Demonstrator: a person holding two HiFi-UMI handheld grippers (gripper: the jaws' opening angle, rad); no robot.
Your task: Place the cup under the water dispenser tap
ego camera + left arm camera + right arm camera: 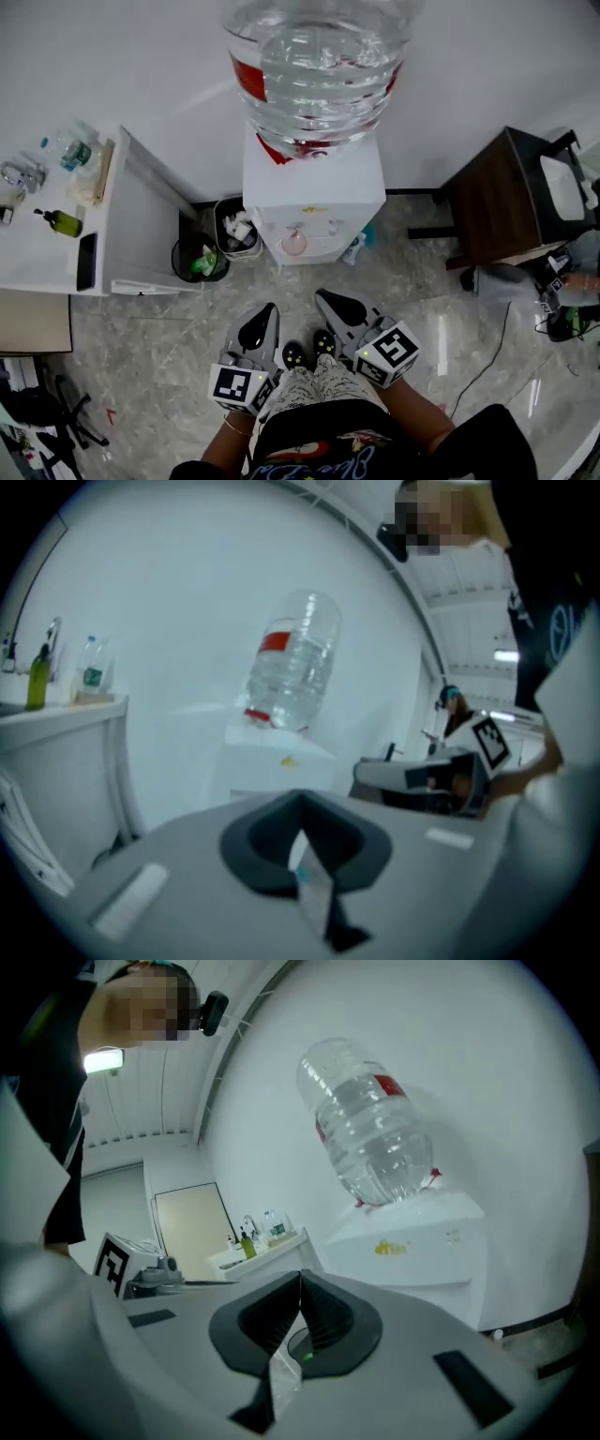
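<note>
A white water dispenser (314,187) with a large clear bottle (319,66) on top stands against the wall ahead. A pink cup (294,242) sits in its tap recess. Both grippers hang in the air in front of me, short of the dispenser and pointing at it. My left gripper (267,314) is shut with nothing in it, and so is my right gripper (326,298). The left gripper view shows closed jaws (300,808) below the dispenser (272,761). The right gripper view shows closed jaws (300,1283) beside the bottle (370,1133). The cup is hidden in both gripper views.
A white counter (56,253) with bottles and a tap stands at the left. Two bins (202,258) sit between it and the dispenser. At the right is a dark wooden table (502,202), with a cable on the tiled floor. My shoes (309,349) show below the grippers.
</note>
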